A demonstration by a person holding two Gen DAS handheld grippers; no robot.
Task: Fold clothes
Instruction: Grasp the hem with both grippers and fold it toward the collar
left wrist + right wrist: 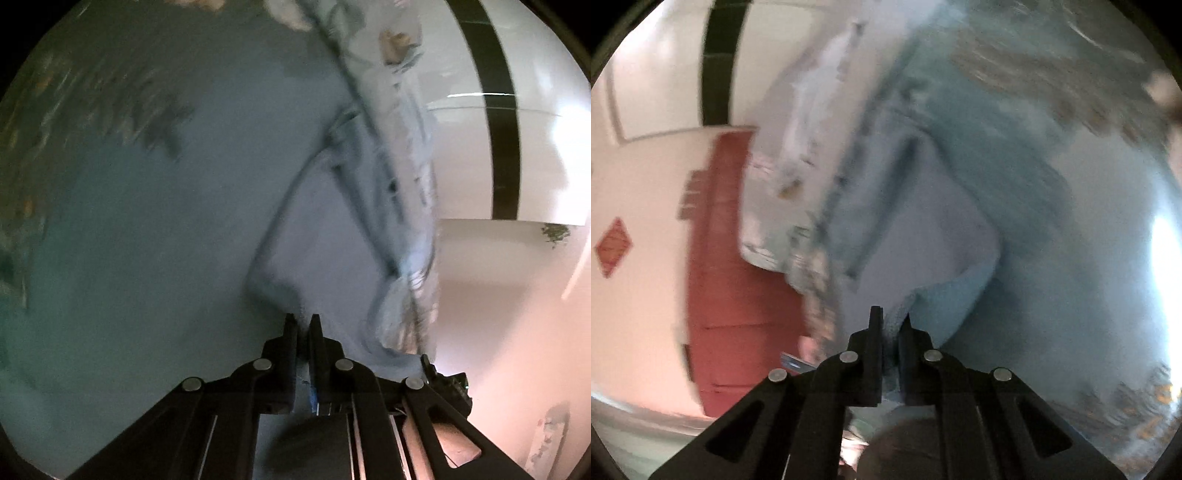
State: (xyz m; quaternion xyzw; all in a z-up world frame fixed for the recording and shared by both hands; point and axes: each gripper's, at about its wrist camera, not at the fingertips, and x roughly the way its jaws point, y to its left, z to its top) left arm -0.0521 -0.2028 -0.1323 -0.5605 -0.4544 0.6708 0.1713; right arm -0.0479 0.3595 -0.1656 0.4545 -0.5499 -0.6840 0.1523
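A light blue garment (325, 229) hangs stretched in front of the left wrist camera, its folds and seams blurred by motion. My left gripper (303, 325) is shut on its edge, with cloth pinched between the black fingers. In the right wrist view the same light blue garment (942, 229) fills the middle and right. My right gripper (891, 321) is shut on a bunched fold of it. Both views are blurred.
A bedspread with a floral print (92, 122) lies behind the garment at left, and shows in the right wrist view (1071, 85). A pale wall with a dark vertical strip (498, 129) is at right. A red brick-like surface (738, 295) and pale tiled floor (635, 221) are at left.
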